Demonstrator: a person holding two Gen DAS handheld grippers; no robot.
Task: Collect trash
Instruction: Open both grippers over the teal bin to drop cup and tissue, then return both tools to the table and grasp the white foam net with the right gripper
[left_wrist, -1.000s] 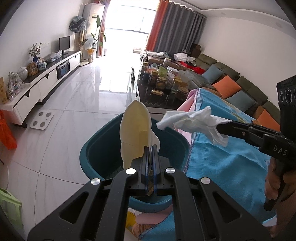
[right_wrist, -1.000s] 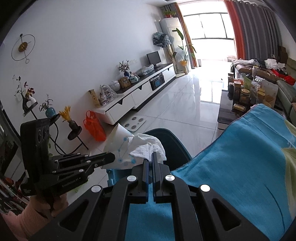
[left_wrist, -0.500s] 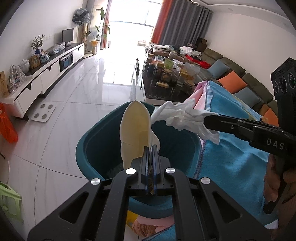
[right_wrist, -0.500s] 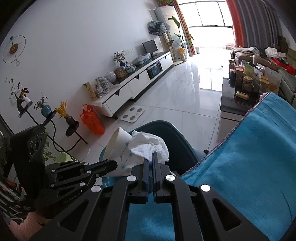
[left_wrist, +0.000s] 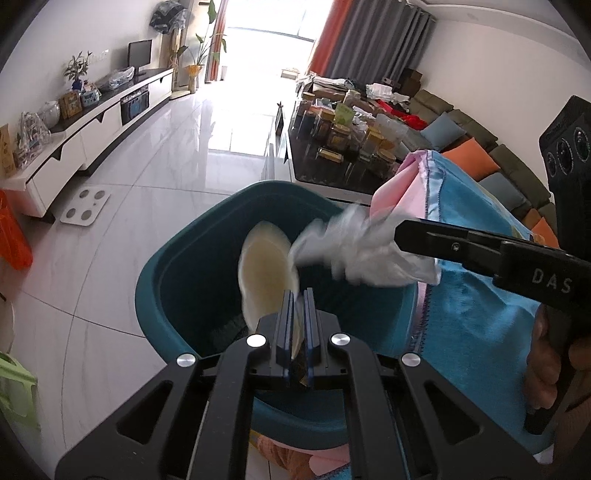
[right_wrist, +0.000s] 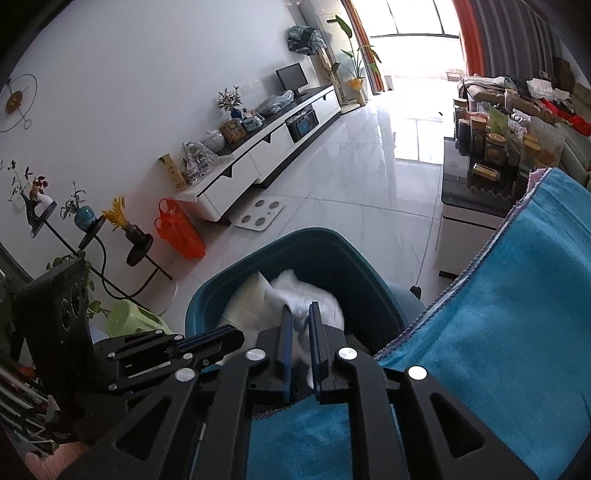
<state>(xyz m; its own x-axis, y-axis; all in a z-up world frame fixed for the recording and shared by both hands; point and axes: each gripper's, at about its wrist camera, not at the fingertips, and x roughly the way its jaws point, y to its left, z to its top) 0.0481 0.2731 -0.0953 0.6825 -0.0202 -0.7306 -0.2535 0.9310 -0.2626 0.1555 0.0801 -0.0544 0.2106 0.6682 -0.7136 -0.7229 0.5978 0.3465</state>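
Both claws hang over the teal bin (left_wrist: 177, 280), which stands on the floor beside the table under its blue cloth (left_wrist: 480, 332). The left claw (left_wrist: 298, 295) is opening, its jaws a slit apart with the cream paper cup (left_wrist: 264, 273) between them. The right claw (right_wrist: 298, 317) is opening too, the blurred white tissue (right_wrist: 306, 295) loose between its jaws above the bin.
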